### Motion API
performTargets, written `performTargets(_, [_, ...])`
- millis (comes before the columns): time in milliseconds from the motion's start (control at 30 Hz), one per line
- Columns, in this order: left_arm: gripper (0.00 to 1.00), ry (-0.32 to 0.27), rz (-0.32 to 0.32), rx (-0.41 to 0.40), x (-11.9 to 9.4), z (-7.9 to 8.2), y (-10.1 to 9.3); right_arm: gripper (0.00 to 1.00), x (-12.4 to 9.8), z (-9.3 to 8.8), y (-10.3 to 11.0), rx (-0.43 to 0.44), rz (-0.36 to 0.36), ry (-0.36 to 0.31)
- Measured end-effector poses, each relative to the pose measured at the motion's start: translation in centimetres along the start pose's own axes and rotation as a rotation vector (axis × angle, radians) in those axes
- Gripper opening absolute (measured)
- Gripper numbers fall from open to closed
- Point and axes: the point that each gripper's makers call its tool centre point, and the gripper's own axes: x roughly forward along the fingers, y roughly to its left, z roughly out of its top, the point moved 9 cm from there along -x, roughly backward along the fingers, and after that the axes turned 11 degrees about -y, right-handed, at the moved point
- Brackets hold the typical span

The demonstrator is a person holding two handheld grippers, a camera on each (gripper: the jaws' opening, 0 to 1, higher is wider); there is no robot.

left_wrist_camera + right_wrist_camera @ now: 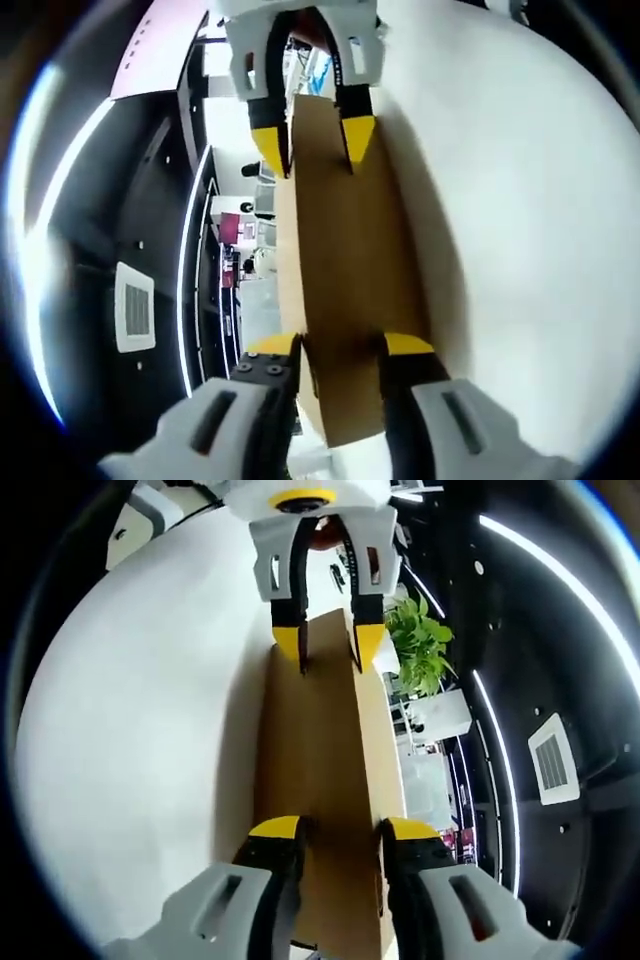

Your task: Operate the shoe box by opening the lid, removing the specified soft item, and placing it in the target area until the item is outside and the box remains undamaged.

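Note:
The brown cardboard shoe box (345, 250) runs lengthwise between the two grippers, beside a white table surface (520, 200). In the left gripper view, my left gripper (342, 345) is shut on the box's near end, one yellow tip on each side. My right gripper (312, 145) clamps the far end. In the right gripper view the same box (320, 740) stretches away from my right gripper (342, 828), which is shut on it. My left gripper (328, 635) pinches the opposite end. I cannot tell whether the lid is open, and the box's inside is hidden.
Both views are rolled sideways. The white table (130, 730) lies on one side. A dark ceiling with light strips and a vent (553, 760) is on the other. A green plant (420, 640) stands beyond the box. Office furniture (245, 250) shows in the distance.

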Motion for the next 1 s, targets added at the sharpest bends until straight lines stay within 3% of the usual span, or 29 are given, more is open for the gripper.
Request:
performTargets(400, [0.31,-0.008,0.003,-0.014,-0.2,0.3,-0.1,0.31,-0.4,0.1,0.2,-0.004,-0.009,0.002])
performTargets(1000, [0.30,-0.039,0.020,-0.043,-0.6,2.9,-0.5,0.31,-2.9,-0.8,0.7,0.017,-0.022,0.027])
